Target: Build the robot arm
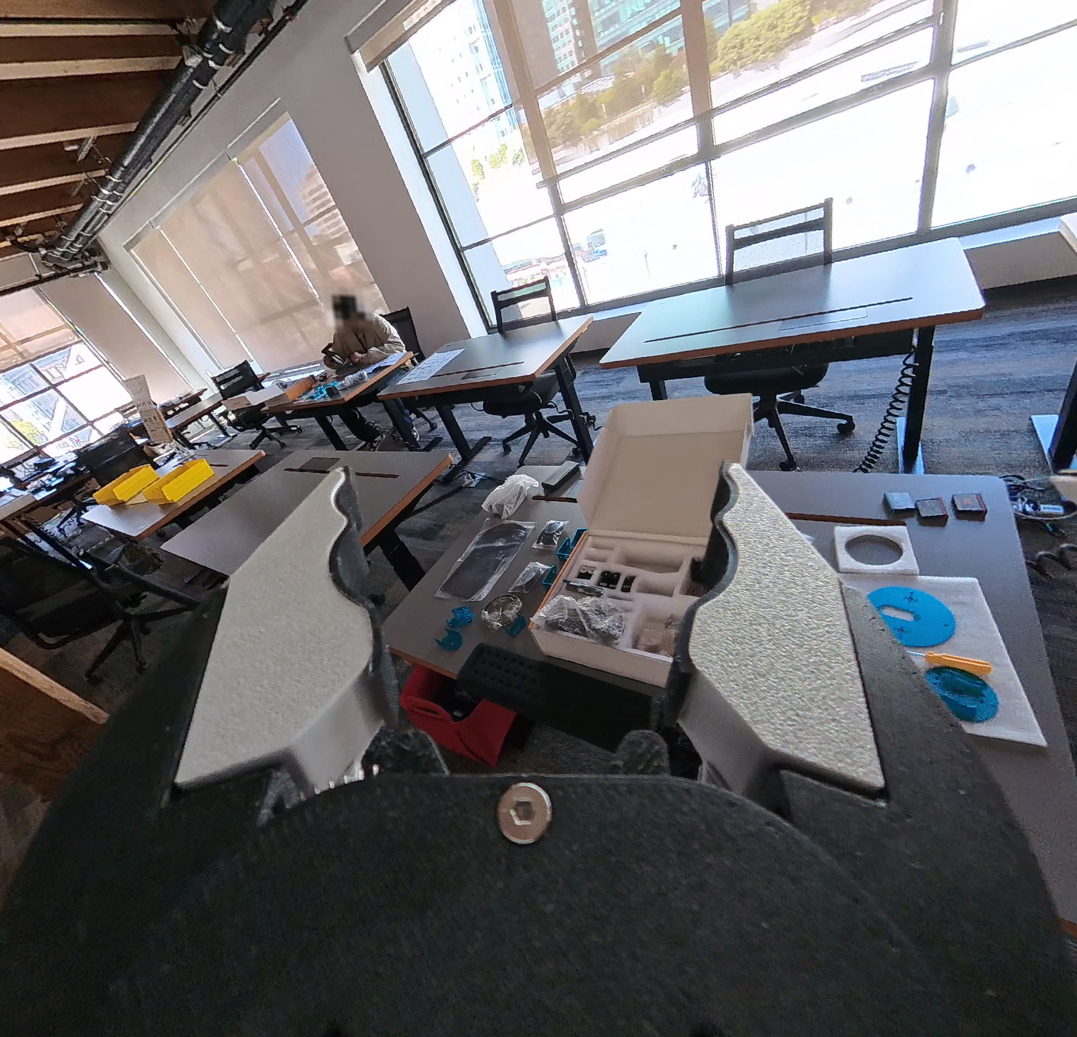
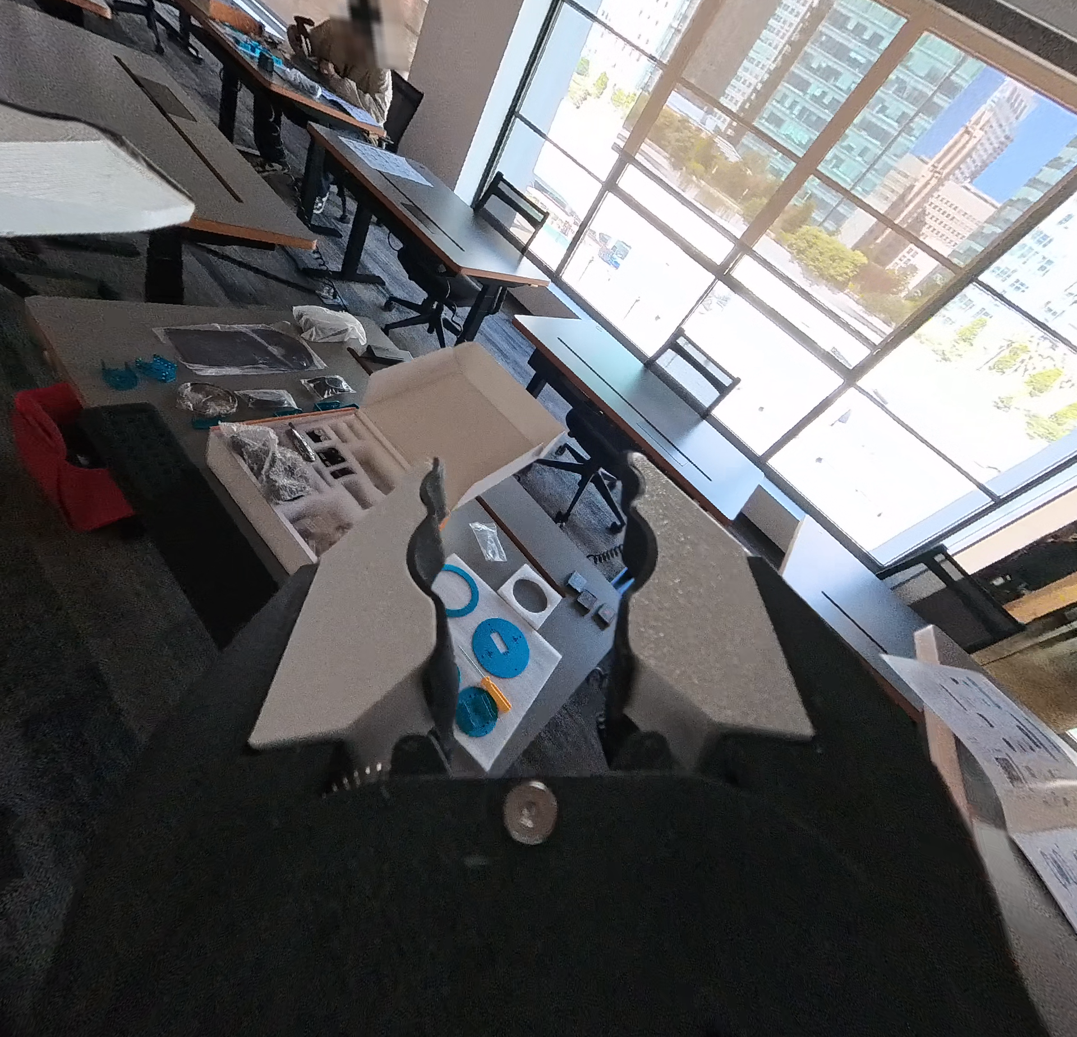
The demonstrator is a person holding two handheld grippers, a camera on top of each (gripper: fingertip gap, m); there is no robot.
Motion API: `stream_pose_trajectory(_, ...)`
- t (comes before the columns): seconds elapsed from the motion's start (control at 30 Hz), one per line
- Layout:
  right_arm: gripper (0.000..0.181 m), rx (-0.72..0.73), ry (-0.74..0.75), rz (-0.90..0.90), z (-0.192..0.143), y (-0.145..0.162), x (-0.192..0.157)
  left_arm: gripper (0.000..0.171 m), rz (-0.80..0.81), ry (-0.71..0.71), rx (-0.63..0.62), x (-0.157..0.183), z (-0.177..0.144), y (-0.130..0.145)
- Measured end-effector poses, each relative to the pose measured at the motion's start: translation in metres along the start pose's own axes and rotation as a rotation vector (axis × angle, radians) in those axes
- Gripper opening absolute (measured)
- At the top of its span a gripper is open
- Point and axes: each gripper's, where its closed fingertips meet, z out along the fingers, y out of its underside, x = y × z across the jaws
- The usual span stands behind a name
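Left gripper point(image 1: 536, 548) spread wide, empty, raised above the counter point(image 1: 944, 502); white kit box point(image 1: 618, 612) at frame centre between its fingers, lid up, foam compartments with small dark parts and a plastic-wrapped bundle inside. Left of the box: clear bags, blue brackets point(image 1: 460, 612). Below the counter edge, a red bin point(image 1: 443, 717) and a black perforated block point(image 1: 507, 668). At right, white foam sheet point(image 1: 985, 676) bearing blue discs point(image 1: 912, 615) and an orange-handled screwdriver point(image 1: 956, 662); above it, a foam square with a round hole point(image 1: 874, 548) and three small dark blocks point(image 1: 932, 505).

Right gripper point(image 2: 533, 472) likewise parted, holding nothing, hovering over the same counter point(image 2: 76, 321); blue discs point(image 2: 500, 643), blue ring point(image 2: 457, 592) and screwdriver point(image 2: 495, 693) framed between its fingers at lower centre, kit box point(image 2: 326, 472) to the left. Printed sheets point(image 2: 991, 735) at lower right. Seated person point(image 2: 349, 59) at upper left.
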Motion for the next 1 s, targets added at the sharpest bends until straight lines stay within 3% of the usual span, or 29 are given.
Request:
stream_pose_trajectory(0.17, 0.063, -0.013, 0.058, 0.007, -0.064, 0.032, 0.049, 0.119, -0.007, 0.036, 0.014, 0.048, -0.047, -0.018)
stream_pose_trajectory(0.33, 0.063, -0.02, 0.178, 0.018, -0.162, 0.067, 0.128, 0.121, -0.096, 0.105, -0.035, 0.082, -0.115, 0.015)
stream_pose_trajectory(0.5, 0.063, -0.076, 0.285, 0.03, -0.241, 0.109, 0.197, 0.121, -0.121, 0.083, -0.12, 0.086, -0.176, 0.056)
stream_pose_trajectory(0.7, 0.064, -0.125, 0.337, 0.067, -0.285, 0.142, 0.23, 0.121, -0.133, 0.075, -0.101, 0.078, -0.199, 0.033)
stream_pose_trajectory(0.77, 0.064, -0.138, 0.355, 0.081, -0.291, 0.15, 0.233, 0.12, -0.167, 0.148, -0.053, 0.088, -0.198, 0.018)
stream_pose_trajectory(0.87, 0.069, -0.125, 0.313, 0.119, -0.291, 0.162, 0.224, 0.113, -0.198, 0.388, 0.038, 0.128, -0.195, -0.002)
stream_pose_trajectory(1.0, 0.089, -0.035, 0.224, 0.189, -0.289, 0.19, 0.199, 0.099, -0.193, 0.707, 0.129, 0.187, -0.18, 0.001)
